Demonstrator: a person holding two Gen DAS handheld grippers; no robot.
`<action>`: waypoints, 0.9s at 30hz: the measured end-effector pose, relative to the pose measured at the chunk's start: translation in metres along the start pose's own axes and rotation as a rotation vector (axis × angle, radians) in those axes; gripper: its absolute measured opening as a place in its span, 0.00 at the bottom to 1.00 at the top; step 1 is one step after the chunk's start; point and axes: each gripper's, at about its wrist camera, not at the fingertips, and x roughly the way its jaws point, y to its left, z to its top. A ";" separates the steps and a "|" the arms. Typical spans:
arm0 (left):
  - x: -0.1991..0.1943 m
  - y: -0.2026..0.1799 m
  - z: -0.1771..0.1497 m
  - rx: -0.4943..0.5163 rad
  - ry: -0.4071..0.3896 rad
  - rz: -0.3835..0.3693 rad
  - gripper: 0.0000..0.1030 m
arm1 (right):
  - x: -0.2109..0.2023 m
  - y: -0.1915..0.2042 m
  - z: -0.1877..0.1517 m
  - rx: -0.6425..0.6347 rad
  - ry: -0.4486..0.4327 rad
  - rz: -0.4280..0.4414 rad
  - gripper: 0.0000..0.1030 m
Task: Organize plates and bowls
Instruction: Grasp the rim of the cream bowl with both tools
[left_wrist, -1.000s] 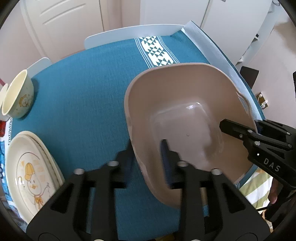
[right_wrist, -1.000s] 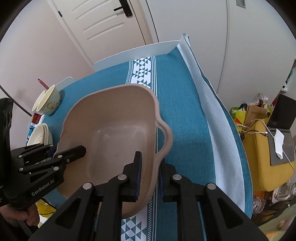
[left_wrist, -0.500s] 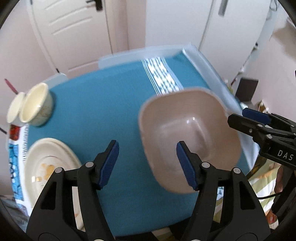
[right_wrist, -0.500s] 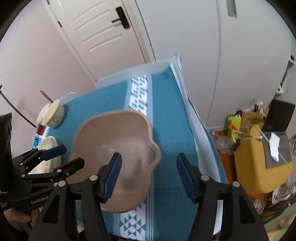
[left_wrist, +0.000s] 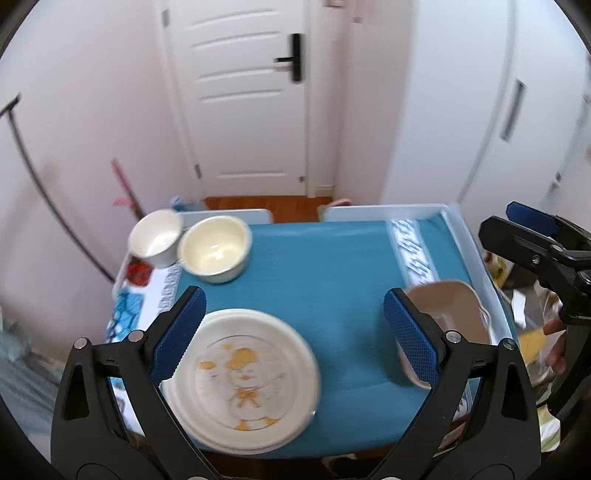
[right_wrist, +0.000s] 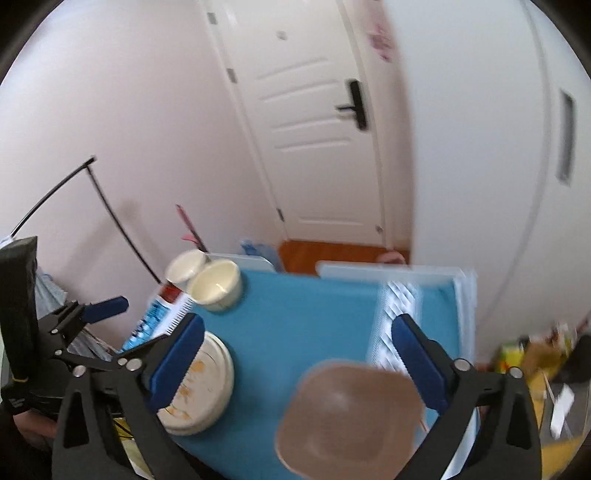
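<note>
A stack of cream plates with a duck picture (left_wrist: 242, 378) lies at the front left of the blue-clothed table (left_wrist: 325, 280); it also shows in the right wrist view (right_wrist: 201, 387). Two cream bowls (left_wrist: 214, 253) (left_wrist: 155, 238) stand at the back left. A beige plastic basin (left_wrist: 448, 317) sits at the right edge, also in the right wrist view (right_wrist: 351, 417). My left gripper (left_wrist: 291, 332) is open and empty, high above the table. My right gripper (right_wrist: 297, 363) is open and empty, above the basin.
A white door (left_wrist: 243, 92) and pale walls stand behind the table. A white chair back (left_wrist: 380, 212) sits at the far edge. Clutter and a yellow object (right_wrist: 528, 354) lie on the floor to the right.
Both grippers let go of the basin's rim, opened wide and rose up and back from the table. The basin now rests at the table's right side.
</note>
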 end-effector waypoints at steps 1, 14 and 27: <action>0.001 0.013 0.002 -0.027 0.004 0.006 0.94 | 0.006 0.009 0.008 -0.027 0.019 -0.001 0.99; 0.088 0.181 0.038 -0.283 0.145 -0.042 0.91 | 0.164 0.085 0.070 -0.016 0.218 0.026 0.99; 0.221 0.199 0.026 -0.309 0.392 -0.174 0.55 | 0.307 0.088 0.036 0.099 0.505 -0.002 0.73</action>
